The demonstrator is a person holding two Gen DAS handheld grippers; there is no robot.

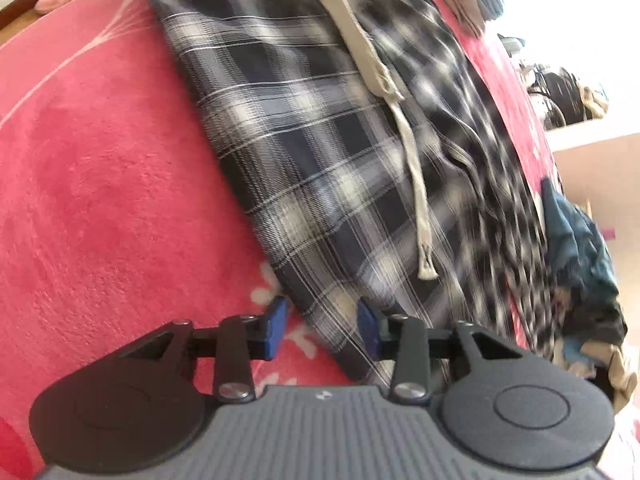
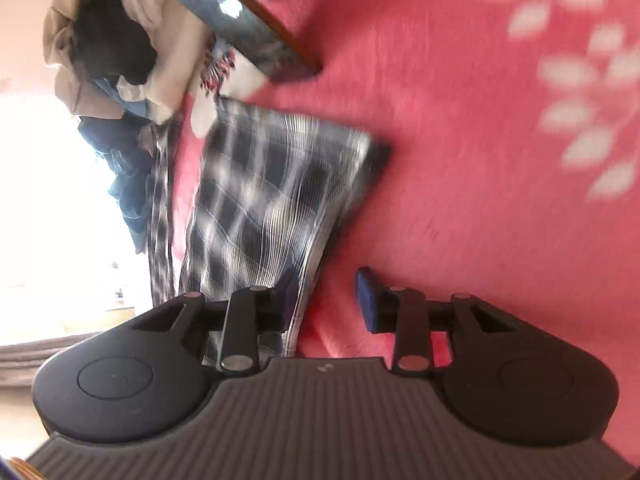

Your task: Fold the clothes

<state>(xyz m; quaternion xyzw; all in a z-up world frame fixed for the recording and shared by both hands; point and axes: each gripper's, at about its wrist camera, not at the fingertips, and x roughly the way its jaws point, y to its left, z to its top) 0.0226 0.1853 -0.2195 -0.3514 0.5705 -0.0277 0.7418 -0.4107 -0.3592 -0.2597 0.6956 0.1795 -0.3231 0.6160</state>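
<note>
Left wrist view: red floral blanket (image 1: 100,180) bearing plaid garment (image 1: 320,160); left gripper (image 1: 323,330) parted astride its corner, right gripper (image 2: 326,300) parted, empty.

- Bright daylight floods in from one side. It burns out to plain white at the right edge of the left wrist view and the left edge of the right wrist view.
- The plaid cloth (image 1: 320,168) smears with blur.
- The pink blanket (image 2: 480,160) flowers look fuzzy.
- Edges bend round.
</note>
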